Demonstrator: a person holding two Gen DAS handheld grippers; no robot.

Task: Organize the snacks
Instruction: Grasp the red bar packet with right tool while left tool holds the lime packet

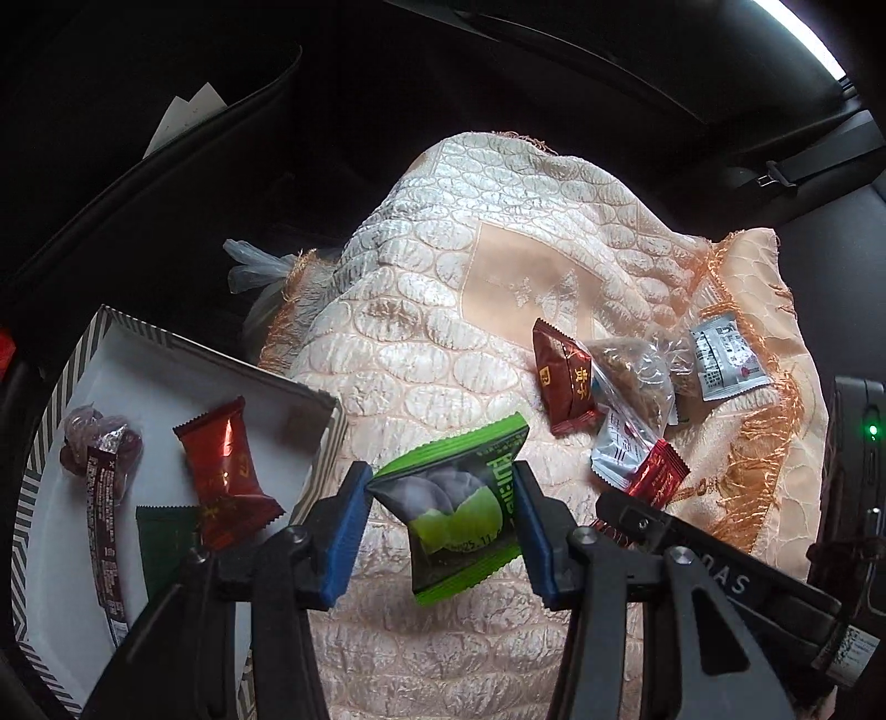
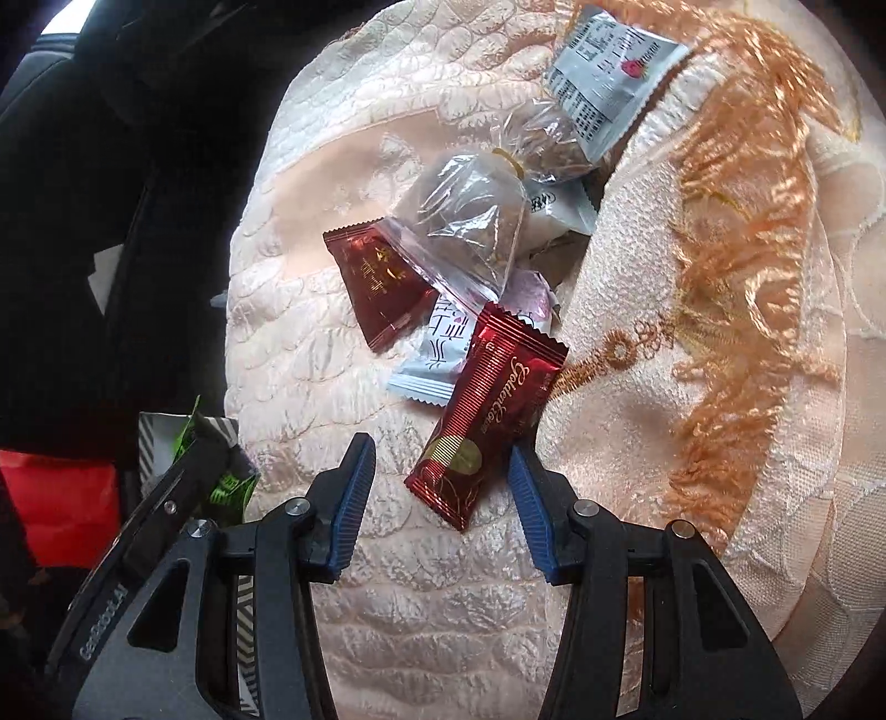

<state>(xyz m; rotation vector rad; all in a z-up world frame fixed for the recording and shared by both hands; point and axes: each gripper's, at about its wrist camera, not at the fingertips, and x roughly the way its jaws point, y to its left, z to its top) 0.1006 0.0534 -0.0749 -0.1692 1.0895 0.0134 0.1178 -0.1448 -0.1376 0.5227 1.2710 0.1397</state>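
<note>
Daylight only, soft and cool, entering from a bright overexposed strip [image 1: 797,39] far above and right of the cream cloth [image 1: 443,310]. Cloth well lit, its sheen catching pale highlights; everything beyond it falls to near black, detail crushed. Glare on the red foil packet [image 2: 490,410] lying on the cloth (specular streaks along its creases) and on the clear bag [image 2: 470,221] above it. Shadows faint and short under the wrappers. Strong fisheye bowing, dark vignette in all corners. Fringe [image 2: 736,221] right of the packet slightly smeared. Centre sharp, print legible.
</note>
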